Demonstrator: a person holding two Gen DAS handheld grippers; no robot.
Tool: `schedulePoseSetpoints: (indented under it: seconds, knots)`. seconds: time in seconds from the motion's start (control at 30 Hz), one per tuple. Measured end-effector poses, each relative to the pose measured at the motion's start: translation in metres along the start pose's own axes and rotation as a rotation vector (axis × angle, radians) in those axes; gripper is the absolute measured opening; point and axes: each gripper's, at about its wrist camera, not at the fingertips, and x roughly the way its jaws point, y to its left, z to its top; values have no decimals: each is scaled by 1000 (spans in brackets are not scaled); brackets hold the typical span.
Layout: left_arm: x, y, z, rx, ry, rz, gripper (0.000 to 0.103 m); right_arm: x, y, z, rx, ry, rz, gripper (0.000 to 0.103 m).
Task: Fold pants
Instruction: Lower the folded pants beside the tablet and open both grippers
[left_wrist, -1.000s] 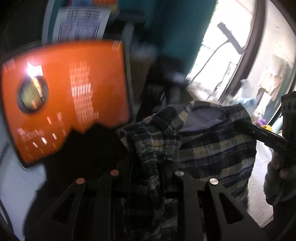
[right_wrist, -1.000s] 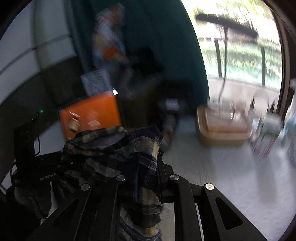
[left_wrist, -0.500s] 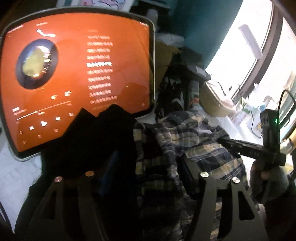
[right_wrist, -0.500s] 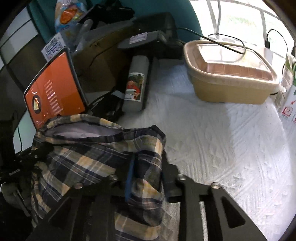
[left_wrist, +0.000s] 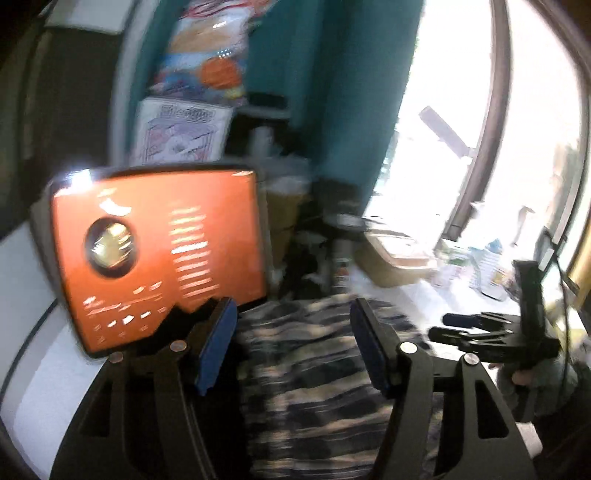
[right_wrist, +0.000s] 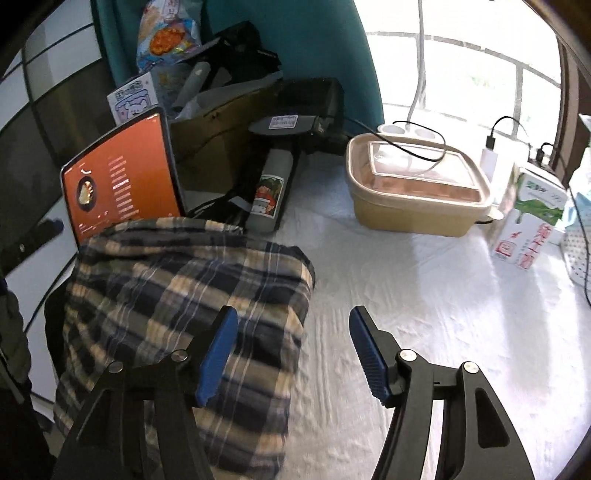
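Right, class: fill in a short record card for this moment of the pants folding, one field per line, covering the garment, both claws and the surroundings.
Garment: plaid pants, lying in a folded heap on the white table cover
Left claw: open, pads clear of the cloth below
Right claw: jaws opening, nothing between them, pants edge beside its left finger
Behind pants: tablet with orange screen, propped upright
Far side of the table: lidded beige container, milk carton
Image quality: left wrist view blurred, right wrist view mostly sharp

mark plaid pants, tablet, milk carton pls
plaid pants (right_wrist: 177, 291): right wrist view, middle of the top fold.
tablet (right_wrist: 114, 184): right wrist view, orange screen.
milk carton (right_wrist: 532, 221): right wrist view, front face.
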Motion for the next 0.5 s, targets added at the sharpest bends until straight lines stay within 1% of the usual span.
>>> schedulePoseSetpoints:
  seconds: [0.07,0.13,0.17,0.2,0.23,0.3,0.37,0.43,0.5]
  knots:
    - [7,-12,-1,40,30,-64,64,-5,-2,-3,-2,-3,-12,65]
    - [22,-20,-4,68,81,-81,64,-11,-6,-5,-2,-9,-25,65]
    - [34,-21,-6,74,123,-82,64,-12,-8,-6,0,-11,-30,65]
    - [47,-19,-8,70,159,-67,64,-15,-11,-7,6,-12,-35,65]
    - [54,-16,-9,63,177,-55,64,-17,-14,-8,11,-13,-38,65]
    - [76,-1,-14,30,233,-7,64,-19,-19,-9,20,-15,-43,65]
    - [89,14,-16,-6,270,9,64,-21,-23,-10,24,-16,-48,65]
    - [97,20,-18,-18,297,18,64,-23,-28,-12,23,-17,-60,65]
    - [102,20,-15,-12,307,30,64,-24,-33,-14,15,-8,-76,65]
